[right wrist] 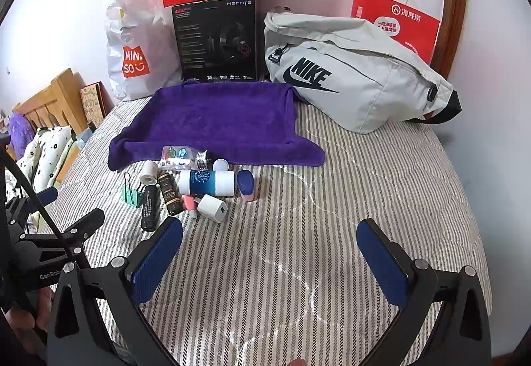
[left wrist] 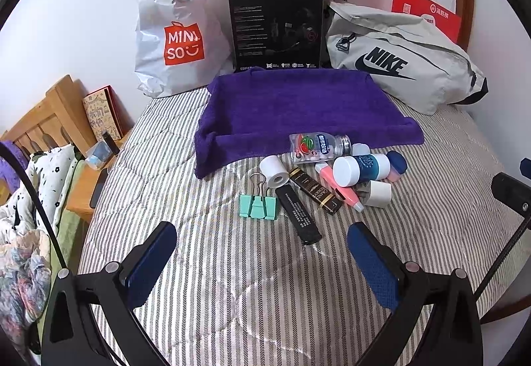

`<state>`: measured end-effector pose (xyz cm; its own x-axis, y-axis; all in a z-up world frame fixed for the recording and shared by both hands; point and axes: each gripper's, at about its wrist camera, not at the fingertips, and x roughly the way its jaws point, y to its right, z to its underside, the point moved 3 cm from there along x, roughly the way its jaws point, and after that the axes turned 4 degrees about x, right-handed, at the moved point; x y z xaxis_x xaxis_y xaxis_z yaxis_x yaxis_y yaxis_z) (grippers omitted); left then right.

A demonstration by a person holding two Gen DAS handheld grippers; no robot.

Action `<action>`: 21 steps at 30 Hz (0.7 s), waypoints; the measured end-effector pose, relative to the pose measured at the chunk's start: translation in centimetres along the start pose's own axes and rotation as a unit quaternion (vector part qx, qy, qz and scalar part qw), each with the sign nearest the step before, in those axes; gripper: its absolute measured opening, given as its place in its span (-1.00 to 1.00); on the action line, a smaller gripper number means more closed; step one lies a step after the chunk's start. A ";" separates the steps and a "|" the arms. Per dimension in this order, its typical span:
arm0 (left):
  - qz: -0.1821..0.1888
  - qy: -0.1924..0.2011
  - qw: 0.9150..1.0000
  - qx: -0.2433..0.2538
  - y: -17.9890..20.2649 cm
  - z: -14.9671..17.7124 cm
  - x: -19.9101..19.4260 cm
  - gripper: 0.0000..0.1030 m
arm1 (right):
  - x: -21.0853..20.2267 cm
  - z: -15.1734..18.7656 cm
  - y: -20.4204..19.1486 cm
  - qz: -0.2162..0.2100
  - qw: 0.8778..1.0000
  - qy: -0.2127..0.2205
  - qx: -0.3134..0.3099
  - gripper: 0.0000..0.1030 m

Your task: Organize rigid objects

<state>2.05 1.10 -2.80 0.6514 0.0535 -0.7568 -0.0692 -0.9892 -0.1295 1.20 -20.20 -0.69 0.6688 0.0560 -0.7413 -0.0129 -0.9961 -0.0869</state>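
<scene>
The left gripper [left wrist: 262, 243] is spread wide and holds nothing. Just in front of the purple towel [left wrist: 292, 107] lie a green clip [left wrist: 258, 206], a black bar [left wrist: 297, 216], maybe a remote, and a blue bottle [left wrist: 361, 169]. The right gripper [right wrist: 270, 241] is spread wide too.

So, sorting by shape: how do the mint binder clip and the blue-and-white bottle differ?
The binder clip is flat, mint green, with wire handles, lying apart at the pile's left edge. The blue-and-white bottle is a cylinder on its side, resting across other pile items. Both lie on the striped bed cover, ungripped.
</scene>
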 end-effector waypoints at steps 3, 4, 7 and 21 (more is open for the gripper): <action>0.001 0.003 1.000 -0.001 0.0 0.0 -0.2 1.00 | -0.1 0.0 0.0 0.000 1.000 0.002 0.000 0.99; 0.001 0.004 1.000 -0.001 0.0 0.0 -0.2 1.00 | -0.2 0.0 0.0 0.000 1.000 0.002 0.000 0.99; -0.001 0.002 1.000 -0.001 0.0 0.0 -0.2 1.00 | -0.4 0.1 0.0 -0.001 1.000 0.005 0.000 0.99; -0.004 0.002 1.000 0.003 0.0 0.1 -0.2 1.00 | -0.7 0.2 -0.2 -0.005 1.000 0.005 -0.003 0.99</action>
<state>1.85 1.07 -2.73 0.6547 0.0600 -0.7535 -0.0684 -0.9880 -0.1381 0.61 -20.07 -0.29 0.6759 0.0651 -0.7341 -0.0016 -0.9960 -0.0898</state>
